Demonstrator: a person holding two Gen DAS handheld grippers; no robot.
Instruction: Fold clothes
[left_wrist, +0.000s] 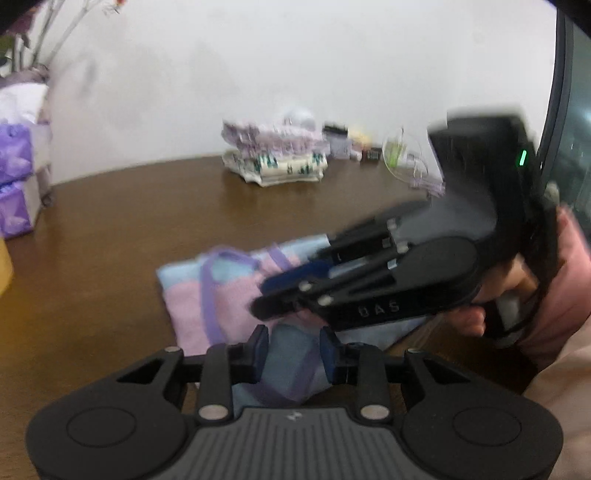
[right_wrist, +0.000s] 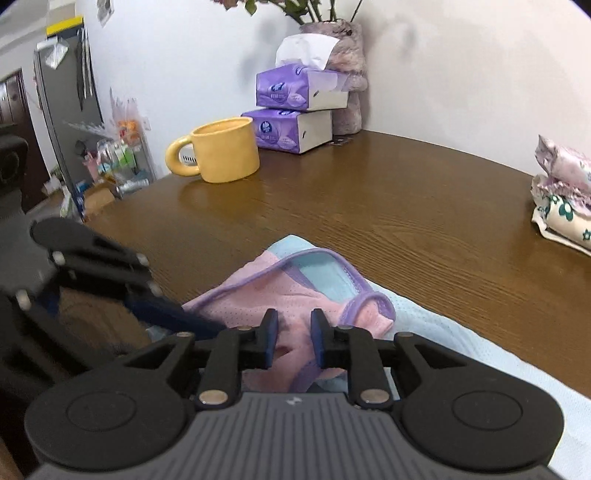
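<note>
A pink and light-blue garment with purple trim lies partly folded on the brown wooden table. It also shows in the right wrist view. My left gripper is open, with a blue fold of the garment between its fingers. My right gripper is open just above the pink cloth. In the left wrist view the right gripper reaches in from the right over the garment, blurred. In the right wrist view the left gripper comes in from the left at the garment's edge.
A stack of folded clothes sits at the table's far side. A yellow mug and two purple tissue boxes stand near the wall beside a fuzzy vase. Small items line the back.
</note>
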